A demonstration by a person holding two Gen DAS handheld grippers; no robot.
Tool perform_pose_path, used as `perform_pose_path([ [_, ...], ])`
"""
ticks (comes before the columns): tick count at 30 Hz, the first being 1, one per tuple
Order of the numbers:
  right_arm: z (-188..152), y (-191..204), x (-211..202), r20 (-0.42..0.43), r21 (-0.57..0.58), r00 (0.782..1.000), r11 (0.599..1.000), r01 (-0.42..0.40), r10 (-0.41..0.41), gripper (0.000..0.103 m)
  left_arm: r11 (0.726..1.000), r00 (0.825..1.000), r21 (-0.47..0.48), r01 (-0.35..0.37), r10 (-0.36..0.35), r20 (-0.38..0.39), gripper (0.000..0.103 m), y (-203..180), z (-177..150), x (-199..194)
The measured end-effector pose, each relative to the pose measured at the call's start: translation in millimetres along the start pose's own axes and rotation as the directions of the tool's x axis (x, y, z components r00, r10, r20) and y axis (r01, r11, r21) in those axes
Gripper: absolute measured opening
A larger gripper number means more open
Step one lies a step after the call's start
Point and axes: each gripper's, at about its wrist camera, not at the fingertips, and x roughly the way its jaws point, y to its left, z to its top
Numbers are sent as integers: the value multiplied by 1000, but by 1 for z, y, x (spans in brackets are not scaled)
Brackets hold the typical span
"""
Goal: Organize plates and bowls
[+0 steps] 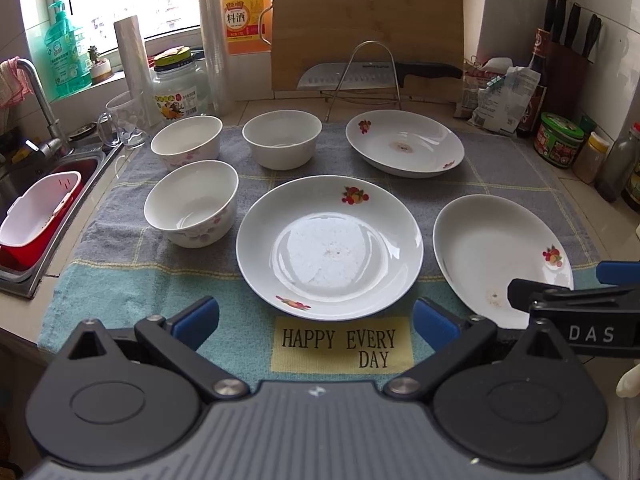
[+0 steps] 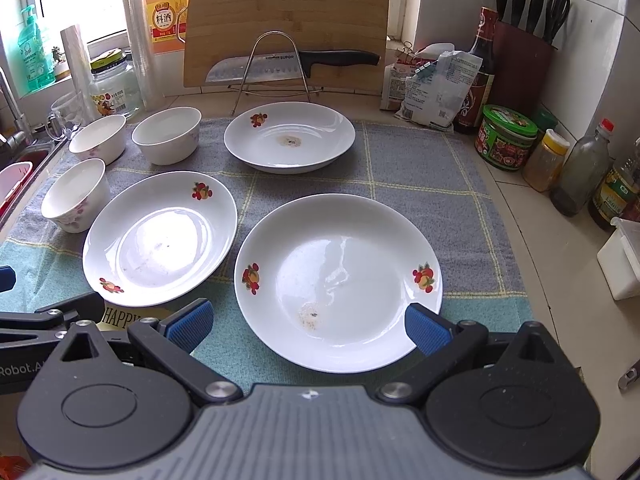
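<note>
Both grippers, left gripper (image 1: 316,316) and right gripper (image 2: 308,320), hung with fingers wide apart, holding nothing. Three plates (image 1: 329,246) sat right, three bowls (image 1: 192,204) left, on the towel (image 1: 120,280).

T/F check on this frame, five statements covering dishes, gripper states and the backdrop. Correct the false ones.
1. Three plates and three bowls sit on the towel. True.
2. The plates are already stacked. False: each lies apart, flat on the towel.
3. Both grippers are open and hold nothing. True: the left gripper and the right gripper have their jaws spread, with nothing between them.
4. A knife rests on the wire rack in front of the cutting board. True.
5. One bowl sits nested inside another. False: all three bowls stand separately.
</note>
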Motion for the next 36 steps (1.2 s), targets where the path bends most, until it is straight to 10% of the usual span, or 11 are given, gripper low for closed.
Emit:
perform_pose_path([
  [36, 2, -2, -5, 20, -9, 1000, 1000, -4, 4, 103, 1000, 1000, -10, -5, 5, 5, 102, -1, 1, -4],
])
